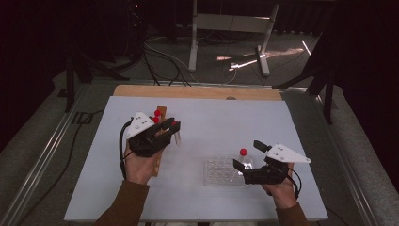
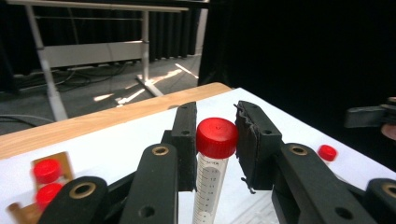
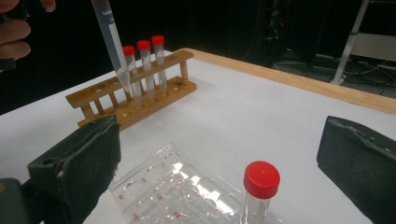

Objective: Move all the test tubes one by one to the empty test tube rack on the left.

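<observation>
My left gripper (image 1: 171, 127) is shut on a clear tube with a red cap (image 2: 212, 158), its pads pressing on the cap. The tube hangs tilted above the wooden rack (image 3: 135, 100), with its pointed tip (image 3: 122, 77) level with the tops of the three red-capped tubes (image 3: 144, 65) that stand in the rack. My right gripper (image 3: 219, 158) is open, its jaws wide apart. Another red-capped tube (image 3: 260, 186) stands upright between them at a clear well plate (image 3: 168, 186), touching neither pad. In the high view this gripper (image 1: 248, 154) sits at the plate's right end.
The white table top (image 1: 211, 117) has a wooden strip (image 1: 197, 92) along its far edge. Behind it the floor holds cables and a metal table frame (image 1: 230, 28). Open surface lies between the rack and the plate.
</observation>
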Motion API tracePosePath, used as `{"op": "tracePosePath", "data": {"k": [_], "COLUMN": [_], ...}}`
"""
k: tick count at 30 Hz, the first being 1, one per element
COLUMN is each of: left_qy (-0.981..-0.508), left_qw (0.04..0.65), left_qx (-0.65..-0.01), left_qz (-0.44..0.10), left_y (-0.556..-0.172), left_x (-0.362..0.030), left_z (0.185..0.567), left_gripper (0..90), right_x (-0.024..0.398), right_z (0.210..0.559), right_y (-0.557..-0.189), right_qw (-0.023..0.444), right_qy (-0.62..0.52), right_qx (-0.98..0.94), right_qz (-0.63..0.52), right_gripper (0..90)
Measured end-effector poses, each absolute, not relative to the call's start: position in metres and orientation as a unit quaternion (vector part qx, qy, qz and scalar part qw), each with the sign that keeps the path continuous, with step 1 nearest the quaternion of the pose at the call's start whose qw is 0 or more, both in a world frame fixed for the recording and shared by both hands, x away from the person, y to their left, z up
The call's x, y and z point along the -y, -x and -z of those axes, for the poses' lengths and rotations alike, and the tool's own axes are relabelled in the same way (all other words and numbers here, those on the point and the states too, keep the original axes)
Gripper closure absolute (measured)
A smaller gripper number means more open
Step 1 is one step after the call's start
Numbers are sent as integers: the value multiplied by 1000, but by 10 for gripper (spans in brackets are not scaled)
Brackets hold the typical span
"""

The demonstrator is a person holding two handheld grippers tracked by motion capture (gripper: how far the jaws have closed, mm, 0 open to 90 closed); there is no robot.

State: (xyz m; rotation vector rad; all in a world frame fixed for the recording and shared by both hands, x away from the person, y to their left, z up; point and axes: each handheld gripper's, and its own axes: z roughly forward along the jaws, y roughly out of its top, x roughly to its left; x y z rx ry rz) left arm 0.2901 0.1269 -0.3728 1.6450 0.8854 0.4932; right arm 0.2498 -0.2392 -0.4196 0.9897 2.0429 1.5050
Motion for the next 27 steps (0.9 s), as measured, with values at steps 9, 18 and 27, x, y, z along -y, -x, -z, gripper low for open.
{"op": "tracePosePath", "data": {"k": [9,18,27], "left_qy": [-688,-683,-681], "left_qw": [559,545,534], "left_qx": [-401,-418,-427], "left_qz": [-228,-248,-262], "left_y": [-293,-294,-293], "left_x": [-146,-159,-171], "left_z": [374,377,379], "left_gripper": [710,709,709], "right_x": [240,241,241], "right_z": [420,420,420], "right_y": [-250,-250,-250], "right_qw": [205,204,203], "right_qy": [-355,-354,-353], "right_qx": [-735,-736,-737], "right_qz": [-540,-540,-540], "right_gripper": [0,0,0]}}
